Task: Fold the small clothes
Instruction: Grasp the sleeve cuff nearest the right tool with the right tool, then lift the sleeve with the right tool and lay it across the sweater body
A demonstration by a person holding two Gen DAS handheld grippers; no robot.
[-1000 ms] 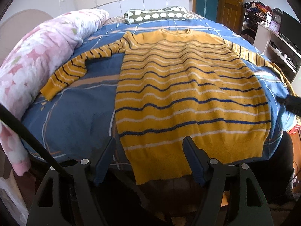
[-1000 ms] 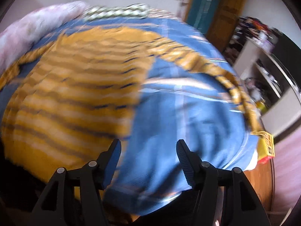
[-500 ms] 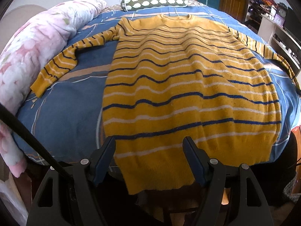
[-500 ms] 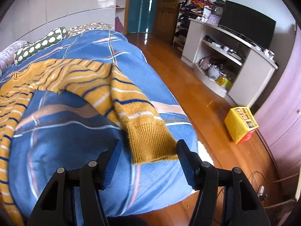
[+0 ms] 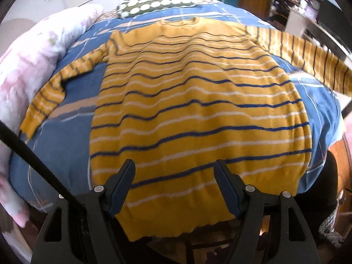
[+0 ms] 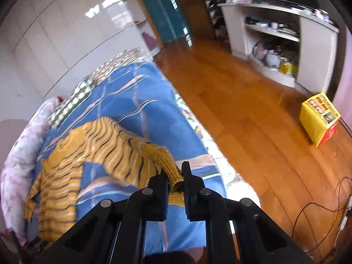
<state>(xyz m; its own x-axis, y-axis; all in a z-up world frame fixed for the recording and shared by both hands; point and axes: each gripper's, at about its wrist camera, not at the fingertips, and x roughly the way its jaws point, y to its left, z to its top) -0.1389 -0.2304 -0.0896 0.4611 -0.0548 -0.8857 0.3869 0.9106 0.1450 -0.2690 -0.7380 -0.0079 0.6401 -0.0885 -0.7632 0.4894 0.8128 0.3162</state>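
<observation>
Left black two-finger gripper [image 5: 173,187]: jaws stood wide apart, nothing between them, blue-padded fingers [image 5: 120,186] pointing forward and level. It hung just off the near edge of the bed, above the hem of the mustard-yellow knit sweater with navy and white stripes [image 5: 198,110], not touching it.

Right black two-finger gripper [image 6: 175,181]: jaws drawn close, clamped on the ribbed cuff of the sweater's sleeve. It was raised near the right edge of the bed, camera rolled so the scene tilted.
</observation>
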